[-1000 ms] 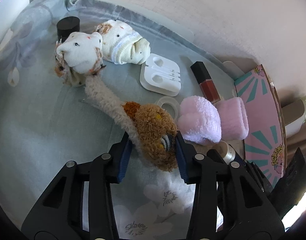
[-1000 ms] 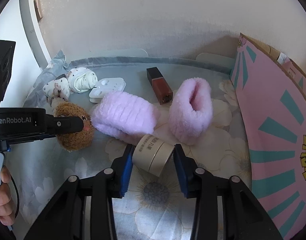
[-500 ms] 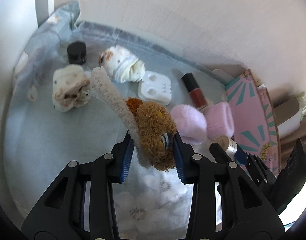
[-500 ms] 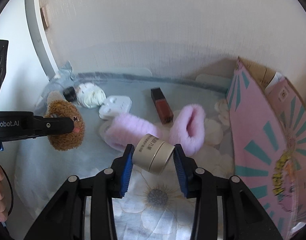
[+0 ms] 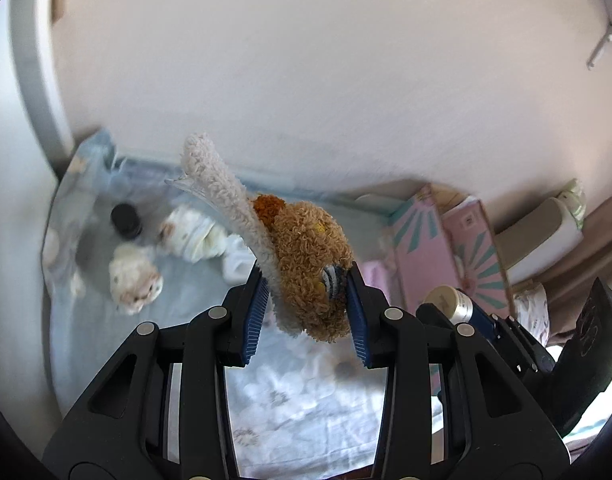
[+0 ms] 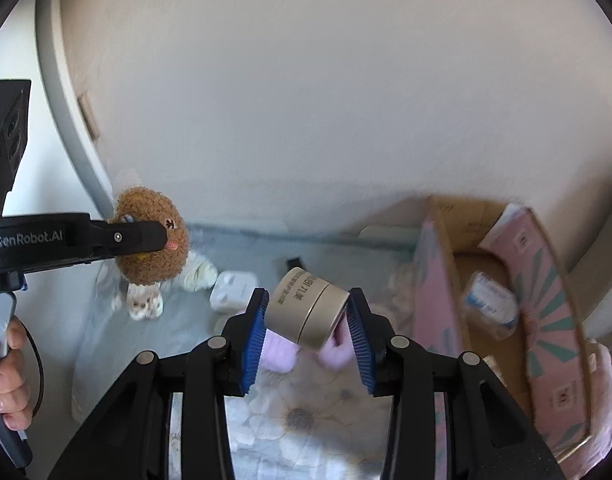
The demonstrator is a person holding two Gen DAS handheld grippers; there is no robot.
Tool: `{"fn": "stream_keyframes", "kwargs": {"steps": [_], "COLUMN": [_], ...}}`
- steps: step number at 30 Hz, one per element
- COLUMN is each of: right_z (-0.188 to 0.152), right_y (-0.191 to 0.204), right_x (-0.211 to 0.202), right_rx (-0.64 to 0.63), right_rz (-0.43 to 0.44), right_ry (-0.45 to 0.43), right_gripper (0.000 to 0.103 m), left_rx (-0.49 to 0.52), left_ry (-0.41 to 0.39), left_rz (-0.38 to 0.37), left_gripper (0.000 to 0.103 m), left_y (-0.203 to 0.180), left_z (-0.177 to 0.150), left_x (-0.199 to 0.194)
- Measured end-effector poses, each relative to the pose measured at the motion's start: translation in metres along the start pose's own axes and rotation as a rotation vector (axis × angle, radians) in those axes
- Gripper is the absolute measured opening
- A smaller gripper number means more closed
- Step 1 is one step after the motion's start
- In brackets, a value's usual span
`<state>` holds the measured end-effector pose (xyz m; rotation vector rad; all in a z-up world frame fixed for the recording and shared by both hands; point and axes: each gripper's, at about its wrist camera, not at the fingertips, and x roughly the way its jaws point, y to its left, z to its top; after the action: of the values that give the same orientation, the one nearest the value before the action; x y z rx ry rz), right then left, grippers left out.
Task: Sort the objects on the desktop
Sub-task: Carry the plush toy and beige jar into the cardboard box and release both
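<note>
My left gripper (image 5: 304,312) is shut on a brown plush hair clip (image 5: 309,268) with a long cream fuzzy strip, held well above the table; it also shows in the right wrist view (image 6: 152,236). My right gripper (image 6: 307,326) is shut on a gold cosmetic jar (image 6: 309,306), lifted above the pink fluffy slippers (image 6: 282,354). The jar also shows in the left wrist view (image 5: 451,304). The pink cardboard box (image 6: 493,292) stands open to the right.
On the blue floral cloth (image 5: 302,400) lie two rolled spotted socks (image 5: 194,234) (image 5: 134,280), a black cap (image 5: 125,216) and a white case (image 6: 232,284). Packets lie inside the box (image 6: 487,298). A white wall rises behind.
Both grippers rose from the table, carrying the plush clip and the gold jar. The right view now looks into the open box.
</note>
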<state>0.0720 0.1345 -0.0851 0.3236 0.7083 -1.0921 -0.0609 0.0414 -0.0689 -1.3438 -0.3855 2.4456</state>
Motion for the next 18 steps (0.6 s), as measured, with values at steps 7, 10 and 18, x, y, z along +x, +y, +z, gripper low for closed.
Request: {"fn": "stream_keyframes", "kwargs": {"steps": [7,10,18], "right_z": [0.028,0.036,0.032], "right_y": [-0.039,-0.061,-0.116], "right_x": [-0.026,-0.031,-0.036], "right_rx": [0.034,0.046,0.107], "right_rz": [-0.066,-0.112,-0.177], "right_ry": [-0.005,0.014,0.143], "right_gripper": [0.037,0.037,0.037], "left_rx": [0.109,0.148,0.28], "left_ry": [-0.011,-0.015,0.028], "left_rz": [-0.063,-0.086,-0.172], "left_gripper": [0.034,0.034,0.034], "left_y": [-0.052,-0.077,-0.154], "left_z": [0.03,0.044,0.066], "left_x": [-0.003,0.002,0.03]}}
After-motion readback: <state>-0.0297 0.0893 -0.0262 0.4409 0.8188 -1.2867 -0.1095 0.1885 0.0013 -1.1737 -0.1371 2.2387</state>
